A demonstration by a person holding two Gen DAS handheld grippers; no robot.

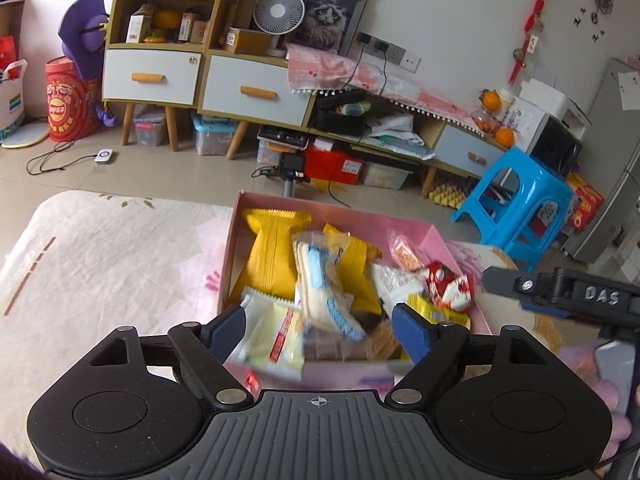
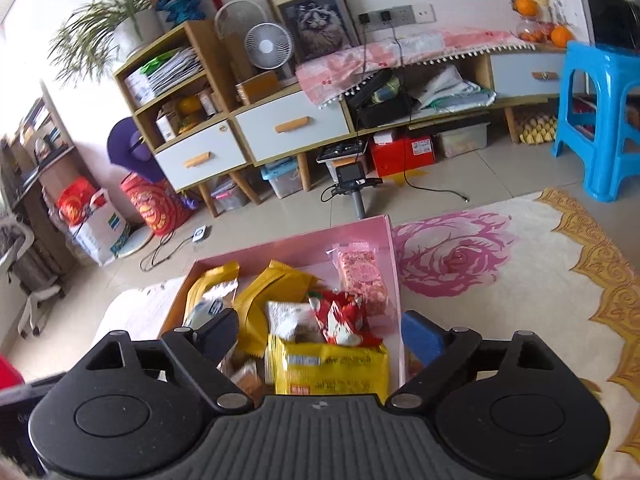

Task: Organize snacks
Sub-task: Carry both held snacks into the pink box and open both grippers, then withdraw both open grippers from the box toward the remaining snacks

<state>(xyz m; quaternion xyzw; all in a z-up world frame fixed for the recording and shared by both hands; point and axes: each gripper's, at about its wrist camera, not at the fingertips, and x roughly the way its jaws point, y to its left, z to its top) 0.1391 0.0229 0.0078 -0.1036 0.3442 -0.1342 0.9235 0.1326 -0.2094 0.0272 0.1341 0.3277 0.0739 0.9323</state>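
A shallow pink cardboard box [image 1: 416, 236] sits on a pale cloth printed with pink roses [image 2: 452, 256], and it is heaped with wrapped snacks. In the left wrist view two bright yellow foil packets [image 1: 270, 256] lie toward the far left of the box, a white packet with pale blue markings [image 1: 320, 280] is propped across them, and a cream-coloured packet with a red label [image 1: 272, 340] lies at the near edge. A clear packet of pinkish-orange pieces [image 1: 404, 250] rests against the far right wall, with a red-and-white wrapped sweet [image 1: 448, 284] just in front of it.

The left gripper [image 1: 320, 334] hangs over the near edge of the box with its blue-padded fingers spread wide. The cream packet and the blue-marked packet lie between them, but the pads press on neither; it is released.

The right gripper [image 2: 320, 334] is likewise spread wide and holds nothing. A flat yellow packet with printed text [image 2: 332, 366] lies in the box between its fingers, untouched by them. Its right finger [image 2: 422, 338] hangs outside the box's right wall, over the cloth.

Beyond the box are a tiled floor, a small camera on a stand [image 2: 352, 178], a low wooden cabinet with white drawers [image 1: 256, 92], a white desk fan [image 1: 278, 12] and a blue plastic stool [image 1: 520, 208].
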